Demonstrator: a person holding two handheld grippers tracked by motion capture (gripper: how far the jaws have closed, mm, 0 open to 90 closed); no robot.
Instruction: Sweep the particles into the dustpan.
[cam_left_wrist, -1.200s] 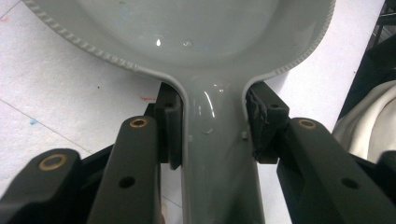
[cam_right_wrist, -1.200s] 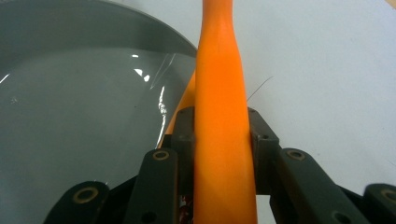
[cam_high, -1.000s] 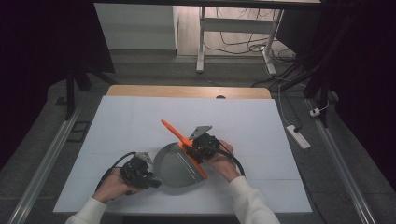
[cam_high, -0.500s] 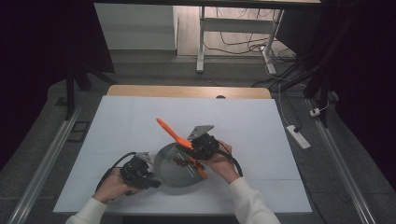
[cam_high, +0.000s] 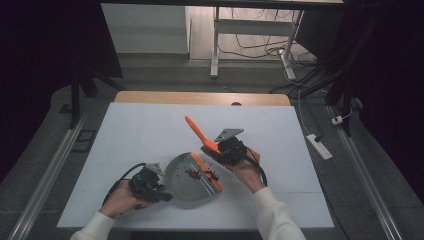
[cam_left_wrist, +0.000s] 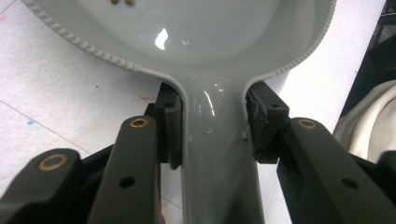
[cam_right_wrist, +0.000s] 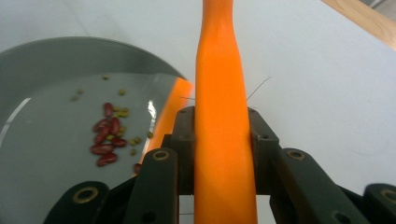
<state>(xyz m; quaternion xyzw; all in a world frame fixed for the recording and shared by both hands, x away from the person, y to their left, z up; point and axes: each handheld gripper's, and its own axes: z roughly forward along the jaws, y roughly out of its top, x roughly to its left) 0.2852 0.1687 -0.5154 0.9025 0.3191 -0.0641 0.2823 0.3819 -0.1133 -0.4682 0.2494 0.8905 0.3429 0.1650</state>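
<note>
The left claw (cam_high: 159, 192) sits near the table's front edge, clamped on the grey handle of the dustpan (cam_high: 187, 176); in the left gripper view its pads (cam_left_wrist: 169, 126) press both sides of that handle (cam_left_wrist: 217, 154). The dustpan lies flat on the white table (cam_high: 125, 135) just right of this claw, with red beans (cam_high: 194, 173) and a few small greenish bits gathered near its orange lip. Beyond the pan's right side, the right claw (cam_high: 218, 149) grips an orange brush (cam_high: 199, 134), whose handle slants up and away to the left. In the right gripper view the handle (cam_right_wrist: 223, 140) runs straight between the closed jaws, with the beans (cam_right_wrist: 107, 135) lying in the pan (cam_right_wrist: 46, 65) at left.
</note>
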